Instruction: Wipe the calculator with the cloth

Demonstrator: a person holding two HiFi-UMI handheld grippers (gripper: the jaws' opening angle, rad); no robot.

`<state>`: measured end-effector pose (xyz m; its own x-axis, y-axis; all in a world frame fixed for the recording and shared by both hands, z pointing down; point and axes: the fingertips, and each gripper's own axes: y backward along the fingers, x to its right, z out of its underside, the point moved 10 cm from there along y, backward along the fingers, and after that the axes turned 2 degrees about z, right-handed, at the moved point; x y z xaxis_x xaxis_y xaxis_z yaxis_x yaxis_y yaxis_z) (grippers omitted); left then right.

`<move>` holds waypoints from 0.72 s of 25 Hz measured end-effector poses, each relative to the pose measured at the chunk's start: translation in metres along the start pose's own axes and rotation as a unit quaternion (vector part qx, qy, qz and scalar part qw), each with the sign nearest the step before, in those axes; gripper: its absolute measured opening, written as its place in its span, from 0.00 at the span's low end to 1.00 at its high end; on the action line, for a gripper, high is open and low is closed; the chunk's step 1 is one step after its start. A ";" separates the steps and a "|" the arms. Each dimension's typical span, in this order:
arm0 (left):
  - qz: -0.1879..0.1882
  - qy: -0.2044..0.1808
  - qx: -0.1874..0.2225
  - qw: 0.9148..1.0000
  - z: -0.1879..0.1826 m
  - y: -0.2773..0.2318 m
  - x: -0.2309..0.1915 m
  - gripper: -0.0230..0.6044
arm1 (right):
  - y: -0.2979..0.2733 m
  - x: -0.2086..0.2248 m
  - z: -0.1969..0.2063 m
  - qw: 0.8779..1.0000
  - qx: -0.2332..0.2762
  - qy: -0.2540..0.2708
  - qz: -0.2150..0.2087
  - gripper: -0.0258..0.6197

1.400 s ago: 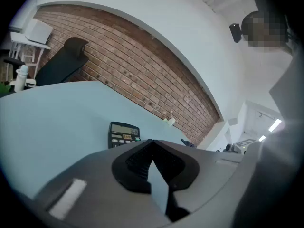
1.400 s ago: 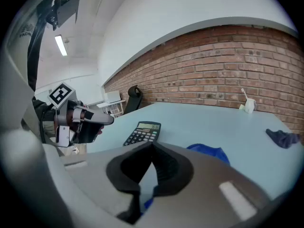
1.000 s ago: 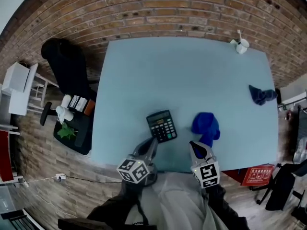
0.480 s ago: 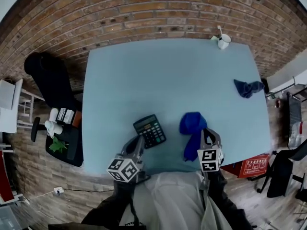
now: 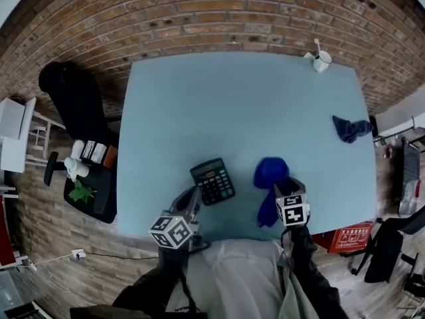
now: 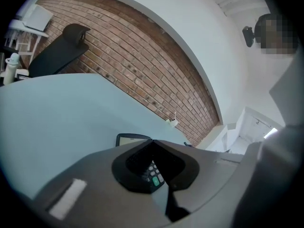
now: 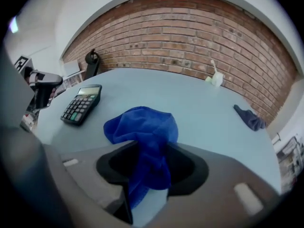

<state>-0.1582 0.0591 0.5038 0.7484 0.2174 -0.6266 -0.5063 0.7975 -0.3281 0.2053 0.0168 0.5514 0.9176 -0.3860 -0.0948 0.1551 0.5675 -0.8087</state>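
Observation:
The black calculator (image 5: 212, 181) lies flat on the pale blue table (image 5: 239, 105) near the front edge. My left gripper (image 5: 193, 197) is shut and empty, its tips just short of the calculator's near left corner; the keys (image 6: 153, 174) show beyond the closed jaws. The bright blue cloth (image 5: 271, 175) is bunched on the table to the right of the calculator. Its tail runs back between the jaws of my right gripper (image 5: 287, 187). Those jaws are opening, and in the right gripper view the cloth (image 7: 147, 129) lies loosely in the gap between them.
A dark blue rag (image 5: 350, 128) lies near the table's right edge, and a white cup (image 5: 321, 61) stands at the far right corner. A black chair (image 5: 70, 92) and a stool with small items (image 5: 93, 178) stand left of the table. A brick wall is behind.
My right gripper sank toward the table with the blue cloth and its jaws came apart; the cloth now rests on the table. The left gripper stayed shut beside the calculator.

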 end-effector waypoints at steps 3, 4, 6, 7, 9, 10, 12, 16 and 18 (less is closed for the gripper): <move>-0.008 0.021 -0.003 1.000 0.004 0.002 -0.010 0.05 | -0.004 -0.006 -0.008 0.999 0.004 0.033 -0.016 0.19; -0.010 0.029 -0.004 1.000 0.005 0.002 -0.013 0.05 | -0.005 -0.006 -0.008 0.999 0.012 0.028 -0.018 0.15; -0.012 0.038 -0.007 0.999 0.007 0.003 -0.017 0.05 | 0.000 -0.006 -0.010 0.999 0.039 -0.006 -0.026 0.13; -0.013 0.041 -0.012 0.999 0.008 0.003 -0.019 0.05 | 0.005 -0.007 -0.013 0.997 0.057 -0.030 -0.035 0.12; -0.016 0.048 -0.019 0.998 0.010 0.004 -0.023 0.05 | 0.017 -0.018 -0.028 0.992 0.097 -0.053 -0.065 0.12; -0.019 0.053 -0.022 0.998 0.011 0.004 -0.026 0.05 | 0.021 -0.028 -0.040 0.989 0.115 -0.043 -0.082 0.12; -0.022 0.062 -0.030 0.997 0.014 0.003 -0.031 0.10 | 0.024 -0.054 -0.065 0.983 0.142 0.003 -0.118 0.12; -0.024 0.073 -0.038 0.996 0.018 0.001 -0.036 0.17 | 0.018 -0.126 -0.100 0.957 0.162 0.120 -0.210 0.12; -0.022 0.077 -0.042 0.996 0.019 0.000 -0.037 0.22 | 0.014 -0.165 -0.104 0.939 0.147 0.172 -0.259 0.12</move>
<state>-0.1776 0.0614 0.5401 0.6995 0.0893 -0.7091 -0.5132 0.7532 -0.4115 0.0179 0.0124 0.4955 0.5267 -0.8489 0.0436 0.6884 0.3960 -0.6077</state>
